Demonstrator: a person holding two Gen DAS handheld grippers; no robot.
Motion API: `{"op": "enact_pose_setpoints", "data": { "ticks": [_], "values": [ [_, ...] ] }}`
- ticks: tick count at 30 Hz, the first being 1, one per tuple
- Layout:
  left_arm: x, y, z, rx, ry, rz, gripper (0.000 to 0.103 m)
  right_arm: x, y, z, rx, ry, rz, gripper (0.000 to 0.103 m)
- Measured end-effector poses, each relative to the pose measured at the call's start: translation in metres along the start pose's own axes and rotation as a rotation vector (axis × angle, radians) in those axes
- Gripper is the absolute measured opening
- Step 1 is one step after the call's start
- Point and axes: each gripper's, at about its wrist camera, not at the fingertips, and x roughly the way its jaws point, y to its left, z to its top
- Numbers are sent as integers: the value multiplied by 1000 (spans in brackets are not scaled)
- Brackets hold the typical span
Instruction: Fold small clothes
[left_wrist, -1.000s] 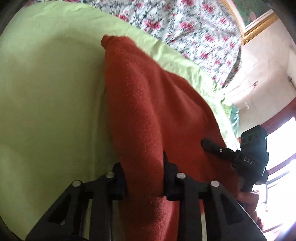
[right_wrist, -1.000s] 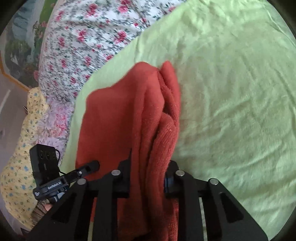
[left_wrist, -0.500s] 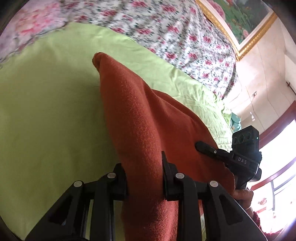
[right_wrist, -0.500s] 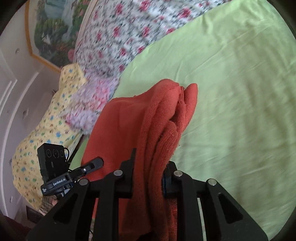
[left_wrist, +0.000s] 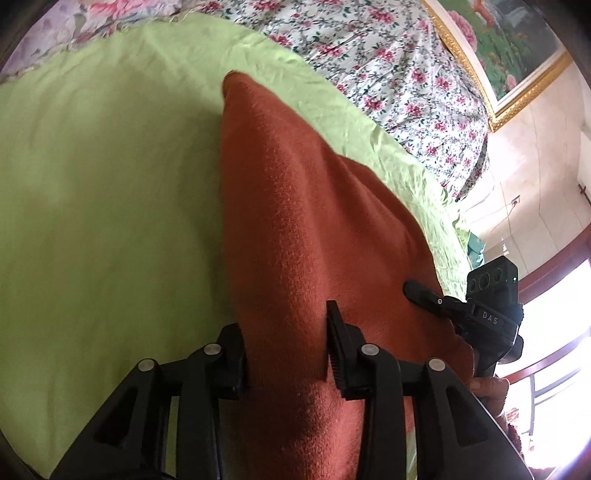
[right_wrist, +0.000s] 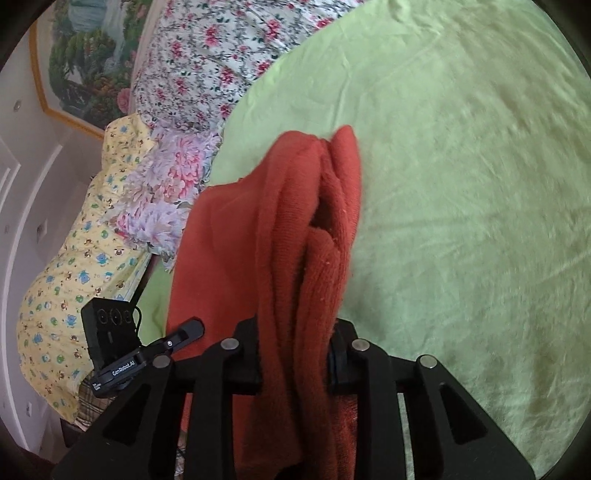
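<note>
One rust-red knitted garment (left_wrist: 303, 229) is present, held above one light green bedsheet (left_wrist: 92, 206) by two black two-finger grippers. In the left wrist view, reading left to right: the green sheet fills the left half; the left gripper (left_wrist: 284, 343) sits at bottom centre, its two jaws clenched on a bunched fold of the garment, with cloth filling the gap between them; the garment rises from the jaws to a rounded corner at upper centre and spreads right as a flat sheet. At the right edge, the right gripper (left_wrist: 424, 291) enters with one finger lying against the cloth; its body carries the white lettering "DAS". Above lie one white floral bedspread (left_wrist: 388, 62) and one gold-framed painting (left_wrist: 517, 48). In the right wrist view, left to right: the painting (right_wrist: 85, 62) hangs on the wall; one yellow printed quilt (right_wrist: 74, 266) and one lilac floral pillow (right_wrist: 166, 184) lie beside it; the left gripper (right_wrist: 188, 330) shows a label reading "GenRobot.AI", with smaller print below it too small to read. At centre, the right gripper (right_wrist: 295, 354) grips several stacked folds of the garment (right_wrist: 280, 236). The green sheet (right_wrist: 461, 184) occupies the right half.
</note>
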Motion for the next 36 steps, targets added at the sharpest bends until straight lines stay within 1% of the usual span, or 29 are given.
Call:
{"op": "enact_pose_setpoints", "data": {
  "ticks": [1,4,6,8,10,11,12,13,15,19,21,22,23,24,25,26,28,29,30,32,33,34,36],
  "values": [
    [1,3,-2,-7,2,-2,39,1,-1,-1,2,0,0,30],
    [2,9,-6,-30,6,-24,41,1,-3,-6,8,1,-5,31],
    [0,7,-6,-30,13,-17,42,0,-1,-7,6,4,-14,34],
    [-5,3,-3,-18,24,18,49,-7,5,-4,-8,4,-59,38],
    [-14,0,2,-6,9,62,55,-23,19,4,-65,-57,-128,38],
    [-20,-1,6,1,-9,84,56,-31,24,9,-87,-88,-147,39],
    [-23,-1,10,2,-21,97,57,-38,30,17,-108,-119,-158,40],
    [-26,-1,15,-3,-31,113,59,-41,35,26,-121,-132,-150,40],
    [-27,1,29,-19,-51,143,61,-35,41,47,-126,-115,-122,40],
    [-16,5,53,-56,-53,185,61,-4,42,81,-105,-70,-147,40],
    [-6,7,64,-73,-46,203,61,16,36,91,-71,-21,-130,40],
    [1,8,71,-80,-39,206,61,27,32,95,-54,8,-123,39],
    [5,9,75,-85,-35,211,62,32,30,96,-48,24,-126,35],
    [11,9,79,-88,-28,218,63,38,28,95,-52,40,-137,28],
    [16,10,83,-87,-21,224,63,40,29,94,-58,43,-138,10],
    [20,9,88,-87,-15,234,62,35,32,93,-67,15,-130,10],
    [21,4,93,-68,-27,242,62,6,44,87,-98,-99,-74,9],
    [22,0,94,-47,-32,248,62,-4,47,84,-104,-133,-54,9],
    [24,-3,95,-28,-30,257,62,-13,50,79,-109,-163,-57,9],
    [33,-8,94,8,-10,298,61,-13,48,74,-115,-170,-100,9],
    [37,-9,94,17,-5,321,61,-5,42,73,-112,-147,-131,9],
    [40,-8,94,19,0,329,61,4,32,73,-99,-126,-164,9],
    [44,-4,96,10,-6,334,62,15,19,76,-83,-99,-199,9]
  ]
}}
